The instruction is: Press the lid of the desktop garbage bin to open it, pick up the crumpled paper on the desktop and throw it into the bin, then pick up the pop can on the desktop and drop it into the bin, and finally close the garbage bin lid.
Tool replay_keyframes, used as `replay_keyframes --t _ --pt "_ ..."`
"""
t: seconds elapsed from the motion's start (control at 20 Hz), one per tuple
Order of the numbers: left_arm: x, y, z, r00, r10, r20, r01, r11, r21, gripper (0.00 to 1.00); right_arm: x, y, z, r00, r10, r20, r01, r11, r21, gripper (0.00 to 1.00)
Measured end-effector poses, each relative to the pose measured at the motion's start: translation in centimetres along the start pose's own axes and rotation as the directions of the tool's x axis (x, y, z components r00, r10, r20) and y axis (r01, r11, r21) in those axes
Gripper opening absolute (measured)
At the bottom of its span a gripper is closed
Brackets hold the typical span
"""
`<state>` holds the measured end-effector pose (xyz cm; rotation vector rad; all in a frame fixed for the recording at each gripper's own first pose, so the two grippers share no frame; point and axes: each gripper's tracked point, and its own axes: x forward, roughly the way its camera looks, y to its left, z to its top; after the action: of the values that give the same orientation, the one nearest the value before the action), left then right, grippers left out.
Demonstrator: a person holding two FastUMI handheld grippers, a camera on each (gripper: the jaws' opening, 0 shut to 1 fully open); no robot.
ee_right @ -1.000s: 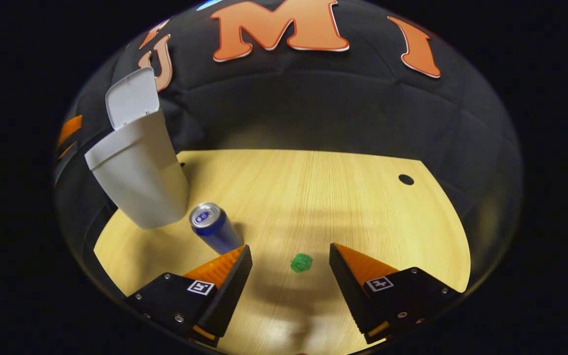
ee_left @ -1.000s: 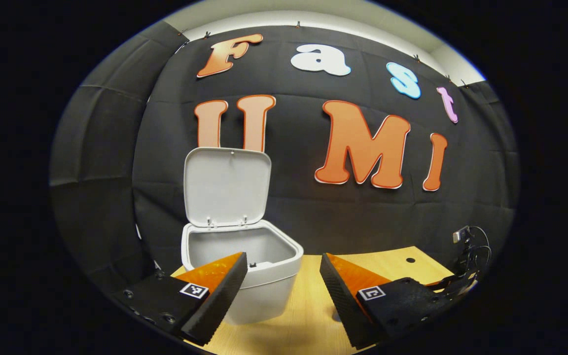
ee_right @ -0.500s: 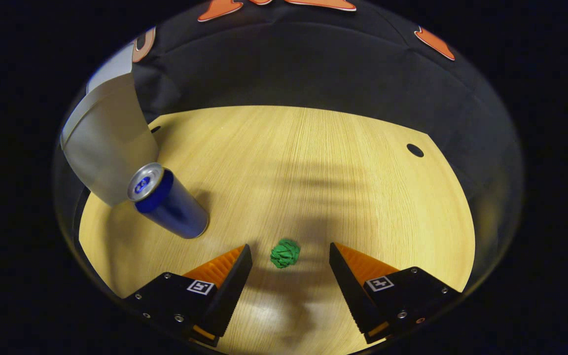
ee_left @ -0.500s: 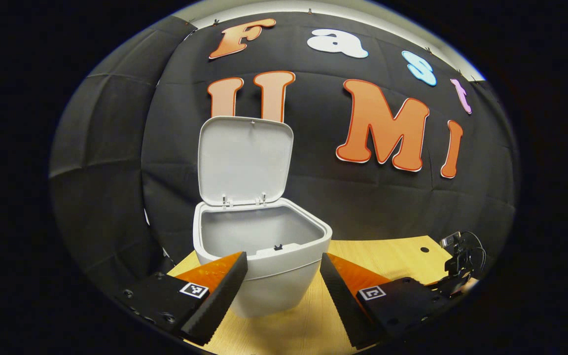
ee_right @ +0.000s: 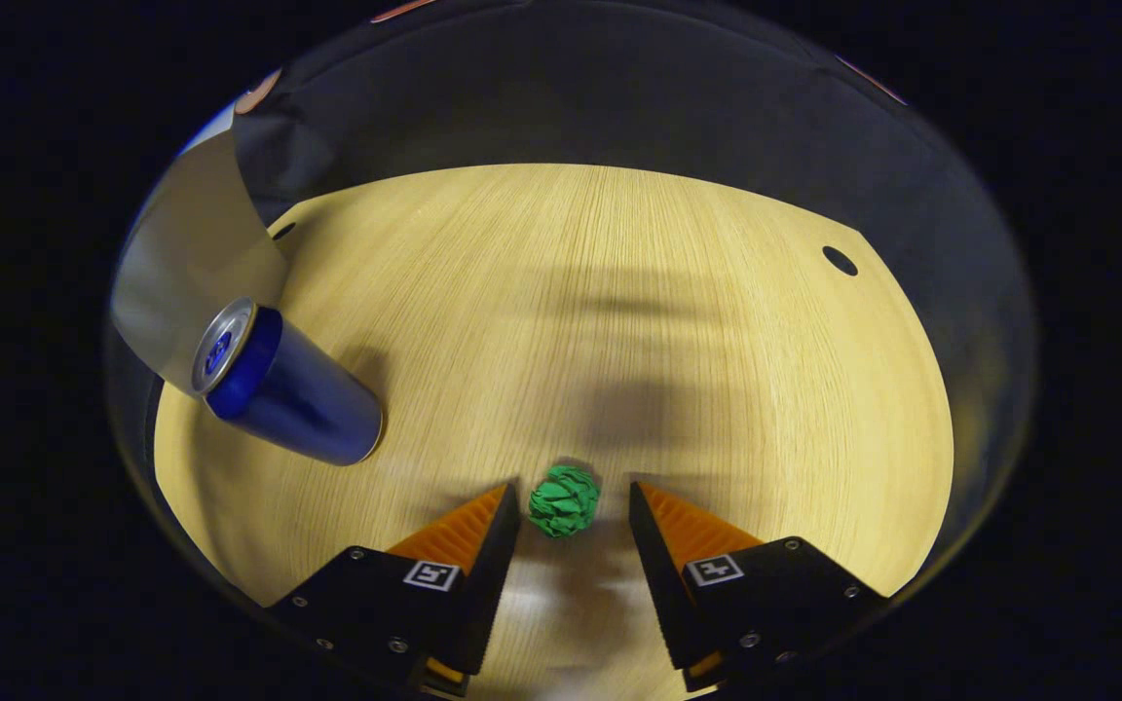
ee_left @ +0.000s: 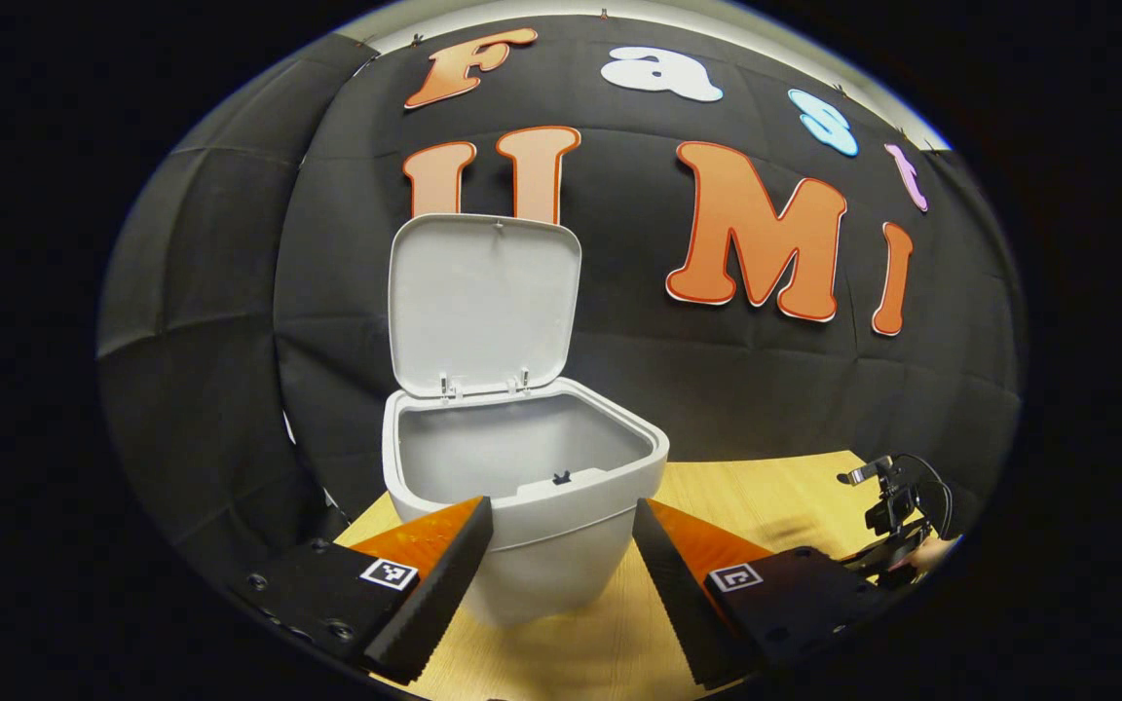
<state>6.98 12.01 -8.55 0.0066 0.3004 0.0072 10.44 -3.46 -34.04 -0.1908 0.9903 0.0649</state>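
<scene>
A pale wood-grain desktop [ee_right: 619, 292] stands against the black cloth wall of the booth, with a small round hole [ee_right: 840, 260] near its far right corner in the right gripper view. In the left gripper view the grey garbage bin [ee_left: 532, 545] sits on the desk straight ahead, its lid [ee_left: 483, 302] standing upright on the rear hinges and the inside bare as far as can be seen. The left gripper [ee_left: 561, 531] hangs just in front of the bin with its fingers spread wide and nothing between them. Farther off at the right edge of that view is the other gripper's rig, though it is too small and dim to make out in detail. In the right gripper view the right gripper [ee_right: 573, 506] points down at the desk with its fingers apart, one on each side of the green crumpled paper [ee_right: 564, 500], which lies on the wood between the tips; a gap seems to remain on both sides, so the paper is not clamped. The blue pop can [ee_right: 283, 385] stands well to the left of the paper, just beside the bin's wall [ee_right: 186, 268].
</scene>
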Motion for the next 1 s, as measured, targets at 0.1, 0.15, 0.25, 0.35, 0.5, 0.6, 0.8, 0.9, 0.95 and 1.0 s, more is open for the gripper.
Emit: replay_keyframes --t 0.1,0.15,0.25,0.35,0.5,0.6,0.8,0.9,0.95,1.0 --pt "0.0 -0.2 0.2 1.0 -0.002 0.007 0.002 1.0 0.004 0.93 0.5 0.1 0.3 1.0 0.006 -0.007 -0.006 1.0 -0.01 0.48" --pt "0.0 -0.2 0.2 1.0 -0.005 0.009 0.005 1.0 0.003 0.93 0.4 0.1 0.0 1.0 0.004 -0.018 -0.004 1.0 -0.007 0.34" --pt "-0.2 -0.5 0.2 1.0 -0.013 0.009 0.013 1.0 -0.005 0.93 -0.2 0.6 0.2 1.0 0.007 -0.02 -0.007 1.0 0.018 0.39" --pt "-0.5 -0.7 0.2 1.0 -0.019 0.007 0.02 1.0 -0.012 0.93 -0.3 -0.2 0.5 1.0 -0.021 -0.013 0.021 0.999 0.031 0.2" --pt "-1.1 -0.4 0.6 1.0 -0.02 0.017 0.02 1.0 -0.008 0.93 -2.3 -1.3 2.6 0.998 -0.038 0.042 0.035 0.998 0.056 0.13" --pt "-1.8 -0.4 0.9 0.999 -0.024 0.028 0.024 1.0 -0.02 0.93 -4.8 -1.7 5.8 0.993 -0.033 0.109 0.023 0.996 0.087 0.11" --pt "-3.3 0.4 1.6 0.998 -0.024 0.054 0.026 0.999 -0.045 0.93 -11.5 0.5 14.8 0.948 0.011 0.319 -0.033 0.997 0.063 0.11" --pt "-4.3 0.9 1.9 0.998 -0.019 0.068 0.023 0.998 -0.055 0.93 -16.1 2.9 19.0 0.905 0.077 0.418 -0.087 0.996 0.006 0.11" --pt "-4.9 1.4 2.0 0.997 -0.014 0.074 0.018 0.998 -0.059 0.93 -18.9 3.7 21.1 0.877 0.11 0.468 -0.107 0.994 -0.033 0.1" --pt "-5.4 1.9 2.3 0.997 -0.008 0.081 0.013 0.998 -0.062 0.93 -21.2 5.1 23.1 0.849 0.141 0.509 -0.118 0.99 -0.079 0.1"
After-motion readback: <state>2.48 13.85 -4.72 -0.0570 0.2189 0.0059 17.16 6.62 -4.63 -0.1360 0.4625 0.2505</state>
